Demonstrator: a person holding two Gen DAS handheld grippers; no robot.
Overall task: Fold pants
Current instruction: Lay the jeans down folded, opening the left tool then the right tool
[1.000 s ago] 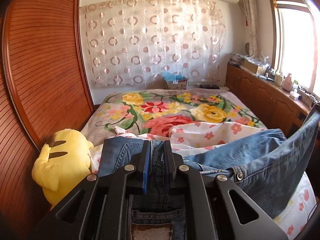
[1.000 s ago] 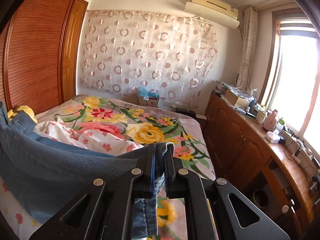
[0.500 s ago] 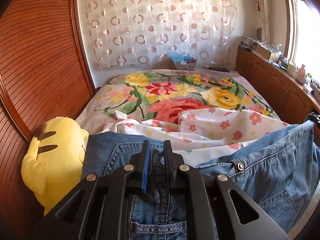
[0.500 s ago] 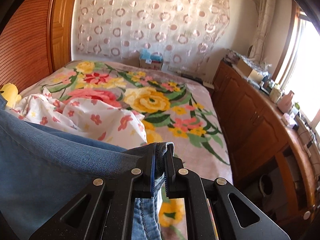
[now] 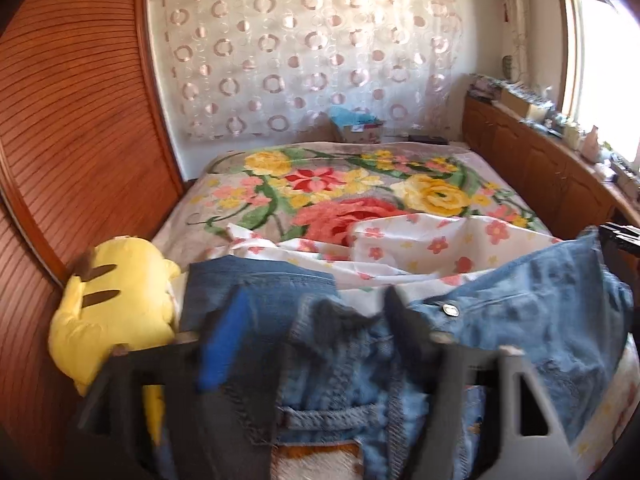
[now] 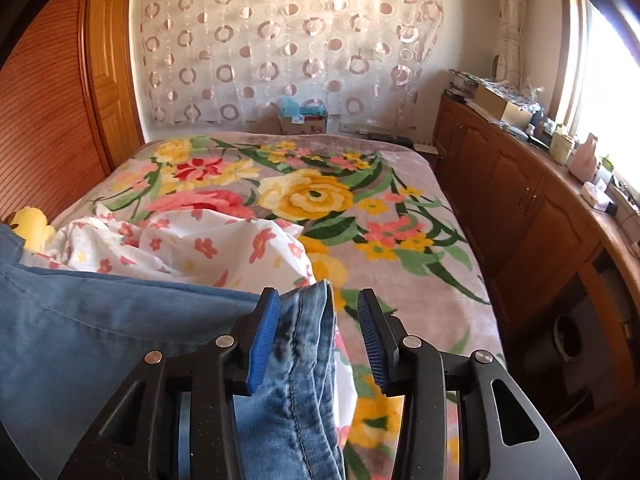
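Blue denim pants [image 5: 520,300] lie across the near end of the bed, waistband toward me, button showing. My left gripper [image 5: 316,320] is open, its blurred fingers wide apart on either side of the waistband. In the right wrist view the pants [image 6: 100,328] spread to the left, and a fold of denim [image 6: 308,320] stands loose between the fingers. My right gripper [image 6: 318,304] is open, the blue pads not pressing the cloth.
The bed has a floral blanket [image 6: 320,196] and a crumpled white flowered sheet [image 6: 192,244] by the pants. A yellow plush toy [image 5: 116,292] lies at the bed's left edge by the wooden wardrobe [image 5: 60,120]. A wooden cabinet [image 6: 540,208] with clutter runs along the right.
Both grippers have opened and let go of the pants' waistband. The pants have dropped onto the bed. The left view is blurred by motion.
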